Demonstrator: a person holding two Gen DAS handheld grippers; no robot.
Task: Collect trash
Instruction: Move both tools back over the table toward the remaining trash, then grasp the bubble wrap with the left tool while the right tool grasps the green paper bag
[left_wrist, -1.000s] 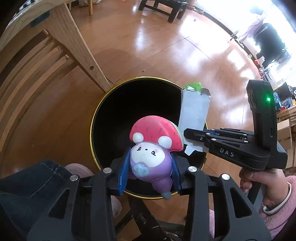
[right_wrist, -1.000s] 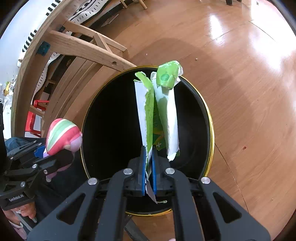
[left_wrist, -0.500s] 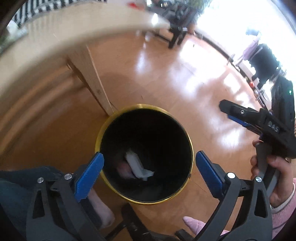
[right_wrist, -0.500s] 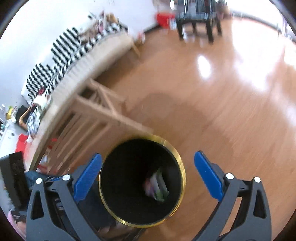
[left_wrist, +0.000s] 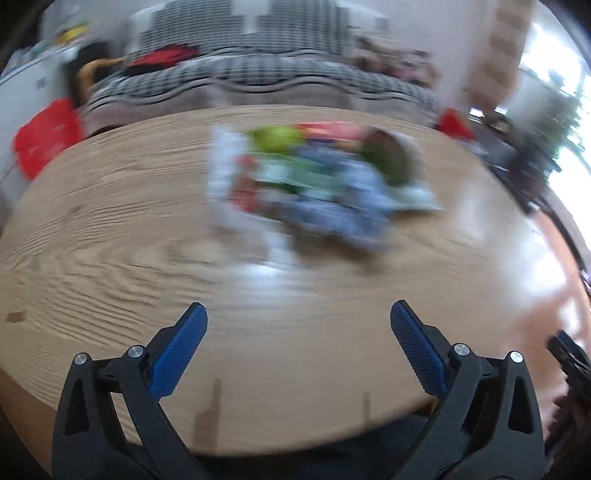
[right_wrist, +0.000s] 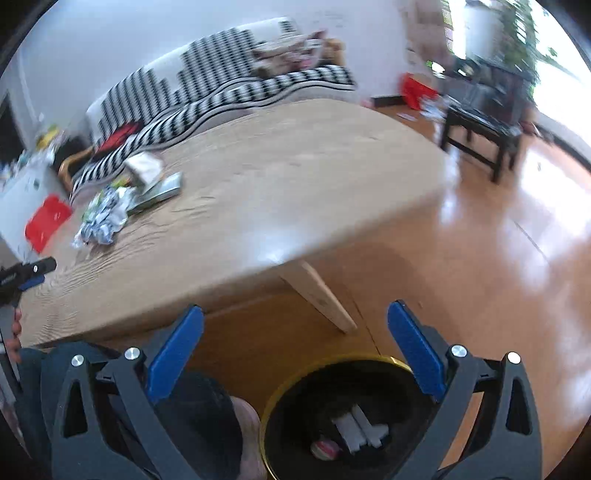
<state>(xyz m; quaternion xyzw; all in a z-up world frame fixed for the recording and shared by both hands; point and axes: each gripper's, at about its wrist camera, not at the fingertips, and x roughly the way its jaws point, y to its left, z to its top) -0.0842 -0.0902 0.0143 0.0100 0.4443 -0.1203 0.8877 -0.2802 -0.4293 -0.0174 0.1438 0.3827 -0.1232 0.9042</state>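
My left gripper (left_wrist: 298, 328) is open and empty above the near part of the wooden table (left_wrist: 110, 229). A blurred pile of trash (left_wrist: 314, 184), with green, red, blue and white wrappers, lies on the table ahead of it. My right gripper (right_wrist: 295, 332) is open and empty above the black bin with a gold rim (right_wrist: 317, 369) on the floor. In the bin lie a white carton (right_wrist: 360, 428) and the mushroom toy (right_wrist: 325, 448). The trash pile also shows in the right wrist view (right_wrist: 118, 199), at the table's left.
A striped sofa (right_wrist: 221, 88) stands behind the table. A table leg (right_wrist: 321, 299) slants down just beyond the bin. A dark bench (right_wrist: 484, 125) stands on the wood floor at the right. The person's knee (right_wrist: 199, 413) is left of the bin.
Both grippers opened and dropped the toy and the carton into the bin. Both then lifted; the left swung up over the table toward the trash pile.
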